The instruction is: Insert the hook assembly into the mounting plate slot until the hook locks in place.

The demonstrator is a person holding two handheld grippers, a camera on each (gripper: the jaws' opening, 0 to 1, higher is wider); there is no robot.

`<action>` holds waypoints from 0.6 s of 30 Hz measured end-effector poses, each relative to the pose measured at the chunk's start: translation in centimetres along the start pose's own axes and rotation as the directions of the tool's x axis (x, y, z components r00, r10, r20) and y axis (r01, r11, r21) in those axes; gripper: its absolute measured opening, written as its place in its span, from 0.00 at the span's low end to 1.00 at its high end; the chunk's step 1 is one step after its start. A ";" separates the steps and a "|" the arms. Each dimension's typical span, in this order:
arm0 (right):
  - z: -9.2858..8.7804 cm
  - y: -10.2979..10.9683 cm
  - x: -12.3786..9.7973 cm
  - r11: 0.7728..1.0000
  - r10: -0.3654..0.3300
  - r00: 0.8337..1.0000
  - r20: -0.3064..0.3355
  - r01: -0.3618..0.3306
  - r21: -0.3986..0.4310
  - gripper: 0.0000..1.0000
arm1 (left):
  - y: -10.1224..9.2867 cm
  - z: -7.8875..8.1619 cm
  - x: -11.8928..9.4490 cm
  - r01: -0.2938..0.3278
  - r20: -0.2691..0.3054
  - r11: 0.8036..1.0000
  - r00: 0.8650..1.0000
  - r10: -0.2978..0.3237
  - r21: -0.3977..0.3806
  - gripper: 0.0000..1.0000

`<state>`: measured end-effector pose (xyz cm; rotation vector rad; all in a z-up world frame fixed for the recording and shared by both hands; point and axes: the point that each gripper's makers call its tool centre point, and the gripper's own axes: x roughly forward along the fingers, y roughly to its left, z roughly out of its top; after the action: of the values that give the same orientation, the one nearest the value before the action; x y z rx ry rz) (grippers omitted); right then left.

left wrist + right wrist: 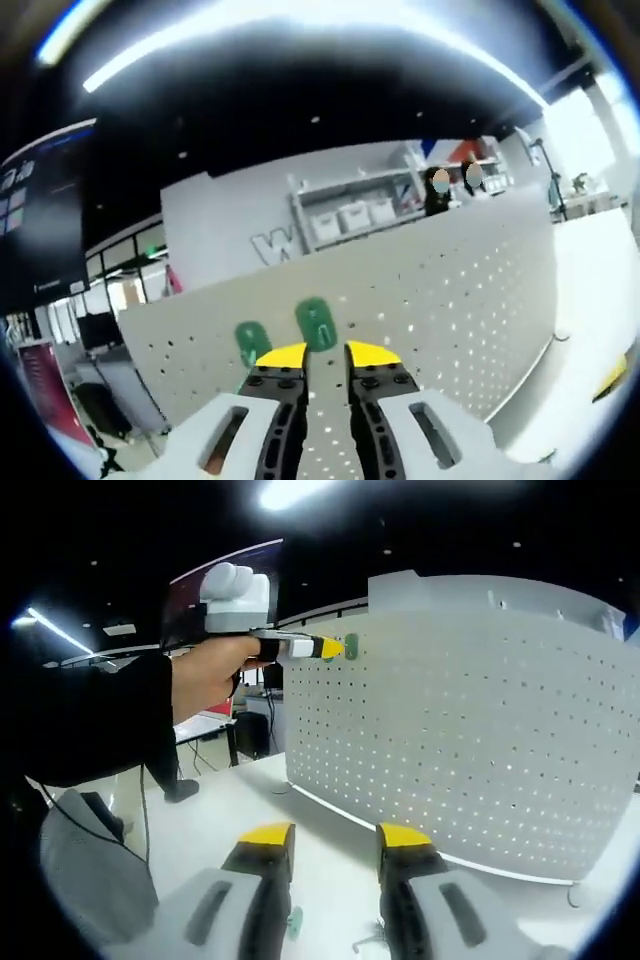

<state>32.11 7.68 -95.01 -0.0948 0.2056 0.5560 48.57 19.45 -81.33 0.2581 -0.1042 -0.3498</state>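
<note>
A white perforated mounting plate (450,290) stands upright on the white table. Two green hook pieces hang on its face, one (316,323) just beyond my left gripper (327,356) and another (252,342) to its left. The yellow-tipped jaws stand slightly apart with nothing between them. In the right gripper view the mounting plate (480,710) is ahead, and the left gripper (330,648), held by a person's hand (210,670), touches a green hook (351,645) near the plate's upper left corner. My right gripper (335,838) is open over the table. A small green part (295,917) and a metal hook (365,942) lie below it.
The white table (220,810) runs along the plate's foot. A yellow object (610,378) lies on the table at the far right. Behind the plate stand shelves with white bins (350,215). The person's black sleeve (90,720) crosses the left side.
</note>
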 end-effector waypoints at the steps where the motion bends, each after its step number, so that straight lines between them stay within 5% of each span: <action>1: 0.0 0.0 0.0 1.000 -0.001 1.000 -0.001 0.001 -0.001 0.30 | 0.0 -0.1 -0.5 0.004 0.001 1.000 1.000 -0.004 -0.011 0.16; 18: -0.9 0.2 0.2 0.999 0.003 0.999 -0.033 -0.004 -0.034 0.29 | -2.7 -2.9 -8.0 0.069 -0.033 0.993 0.997 -0.072 -0.093 0.20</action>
<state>32.03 7.85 -95.98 -0.1363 0.2283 0.5616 40.60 20.55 -85.30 0.1776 -0.0430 -0.4189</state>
